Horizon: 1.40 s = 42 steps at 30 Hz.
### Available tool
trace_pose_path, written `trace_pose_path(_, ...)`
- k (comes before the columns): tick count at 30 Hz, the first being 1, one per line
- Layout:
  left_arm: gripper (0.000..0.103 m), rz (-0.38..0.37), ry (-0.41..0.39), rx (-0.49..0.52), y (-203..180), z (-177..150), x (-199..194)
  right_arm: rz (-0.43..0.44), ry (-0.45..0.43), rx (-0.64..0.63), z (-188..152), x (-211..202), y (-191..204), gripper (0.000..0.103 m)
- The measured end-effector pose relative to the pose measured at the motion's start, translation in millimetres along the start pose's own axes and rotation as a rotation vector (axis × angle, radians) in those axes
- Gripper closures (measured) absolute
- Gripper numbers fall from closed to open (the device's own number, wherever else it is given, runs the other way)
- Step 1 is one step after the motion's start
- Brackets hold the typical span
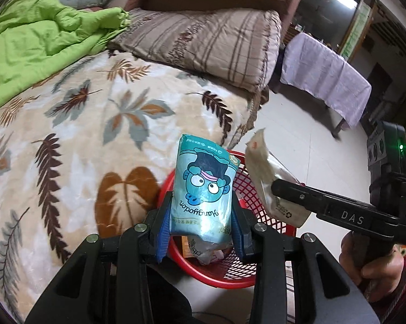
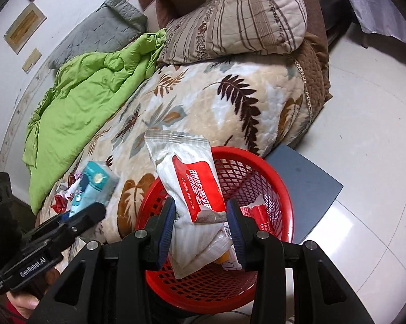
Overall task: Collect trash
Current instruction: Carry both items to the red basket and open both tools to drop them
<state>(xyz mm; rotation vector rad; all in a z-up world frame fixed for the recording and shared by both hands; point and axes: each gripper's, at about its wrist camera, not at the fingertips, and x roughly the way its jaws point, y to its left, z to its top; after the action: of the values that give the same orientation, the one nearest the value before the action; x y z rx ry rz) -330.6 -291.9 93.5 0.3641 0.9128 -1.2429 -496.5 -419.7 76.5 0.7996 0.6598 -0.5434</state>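
Observation:
My left gripper [image 1: 202,208] is shut on a pale blue tissue pack [image 1: 203,183] with a cartoon face, held upright over the red mesh basket [image 1: 230,272]. My right gripper [image 2: 200,208] is shut on a white and red wet-wipe pack [image 2: 192,186], held just above the same red mesh basket [image 2: 259,162]. Each wrist view shows the other gripper from the side. The right gripper [image 1: 277,186] holds the wet-wipe pack [image 1: 262,170] at the basket's right. The left gripper [image 2: 95,213] holds the blue pack [image 2: 95,186] over the bed edge. Several wrappers [image 2: 259,212] lie in the basket.
The basket stands on a grey-blue board [image 2: 308,186] on the tiled floor beside a bed with a leaf-patterned blanket [image 1: 81,124]. A green quilt [image 1: 32,43] and a striped pillow [image 1: 208,40] lie farther back. Small scraps [image 2: 63,198] sit on the bed. A lilac-covered table [image 1: 324,78] stands beyond.

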Motion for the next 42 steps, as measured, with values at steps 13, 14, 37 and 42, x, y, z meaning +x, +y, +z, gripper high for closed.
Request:
trace_pose_path(13, 0.068, 0.062, 0.037, 0.057, -15.2, -5.8, 21.2, 0.007, 0.005, 0.019, -3.0, 1.6, -11.1, 0.061)
trace_pose_path(14, 0.068, 0.065, 0.037, 0.060, -16.2, -5.9, 21.6, 0.005, 0.005, 0.019, -3.2, 1.8, -10.9, 0.061)
trace_pose_path(37, 0.067, 0.075, 0.039, 0.091, -24.4, -8.3, 26.5, -0.010, 0.013, 0.027, -4.9, 5.5, -13.4, 0.060)
trace_pose_path(42, 0.067, 0.065, 0.038, 0.091, -26.3, -8.4, 26.8, -0.013, 0.012, 0.024, -4.6, 5.4, -13.6, 0.059)
